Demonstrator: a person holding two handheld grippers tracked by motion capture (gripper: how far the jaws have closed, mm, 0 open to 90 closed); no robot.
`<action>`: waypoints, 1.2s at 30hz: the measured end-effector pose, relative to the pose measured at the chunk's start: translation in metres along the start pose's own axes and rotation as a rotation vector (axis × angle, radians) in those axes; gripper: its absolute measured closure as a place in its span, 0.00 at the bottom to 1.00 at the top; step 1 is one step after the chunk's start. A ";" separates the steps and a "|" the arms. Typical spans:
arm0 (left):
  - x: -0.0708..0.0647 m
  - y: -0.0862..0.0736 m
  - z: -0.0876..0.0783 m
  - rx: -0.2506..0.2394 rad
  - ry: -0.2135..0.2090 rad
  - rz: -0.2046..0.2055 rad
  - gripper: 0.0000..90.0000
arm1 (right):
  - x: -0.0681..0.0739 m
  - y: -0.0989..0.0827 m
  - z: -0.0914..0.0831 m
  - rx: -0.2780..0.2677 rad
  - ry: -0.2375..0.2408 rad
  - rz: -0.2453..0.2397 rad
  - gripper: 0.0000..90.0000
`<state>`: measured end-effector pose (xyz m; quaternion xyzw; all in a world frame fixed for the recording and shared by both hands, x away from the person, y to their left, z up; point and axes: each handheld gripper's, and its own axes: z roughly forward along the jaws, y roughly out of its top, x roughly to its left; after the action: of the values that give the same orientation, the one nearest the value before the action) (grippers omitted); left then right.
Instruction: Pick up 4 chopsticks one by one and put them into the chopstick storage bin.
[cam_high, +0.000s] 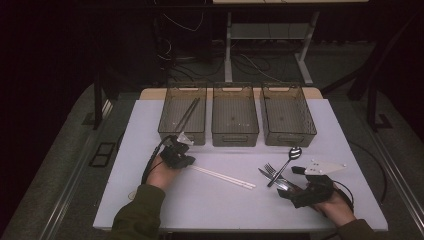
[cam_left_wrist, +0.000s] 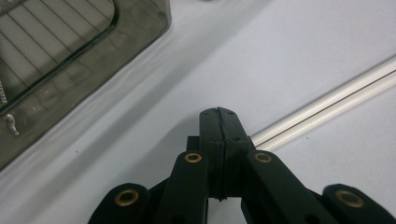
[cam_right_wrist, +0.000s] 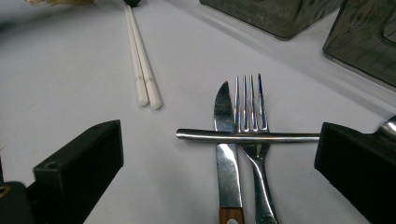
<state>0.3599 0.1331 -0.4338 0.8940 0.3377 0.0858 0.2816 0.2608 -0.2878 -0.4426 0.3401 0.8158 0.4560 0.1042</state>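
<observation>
Forearms in green sleeves enter at the table's near edge in the high view: my left gripper (cam_high: 181, 151) sits left of centre, just in front of the left bin (cam_high: 183, 116), at the end of the white chopsticks (cam_high: 223, 177); my right gripper (cam_high: 299, 181) rests near the near right corner behind the fork (cam_high: 271, 170), knife (cam_high: 267, 175) and spoon (cam_high: 287, 160).

Left gripper view: jaws pressed flat together, pinching nothing, the white chopsticks (cam_left_wrist: 327, 109) lying beside the tips.

Right gripper view: jaws wide apart and empty, the knife (cam_right_wrist: 225, 140) and fork (cam_right_wrist: 252, 130) between them, the spoon (cam_right_wrist: 247, 136) handle crossing both.

Sorting looks under way; I judge my next move is to part the left jaws and straddle the chopsticks.
</observation>
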 end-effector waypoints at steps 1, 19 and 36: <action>0.000 -0.001 -0.001 0.005 -0.001 0.007 0.99 | 0.000 0.000 0.000 0.000 0.000 0.000 0.02; -0.019 0.000 -0.010 -0.060 -0.046 0.087 0.95 | 0.000 0.000 0.000 0.001 0.000 -0.002 0.02; -0.098 0.013 0.010 -0.047 -0.297 0.274 0.99 | 0.001 0.000 0.000 0.001 0.000 -0.004 0.02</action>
<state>0.2964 0.0564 -0.4309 0.9276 0.1657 -0.0014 0.3347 0.2603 -0.2874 -0.4421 0.3385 0.8169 0.4552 0.1049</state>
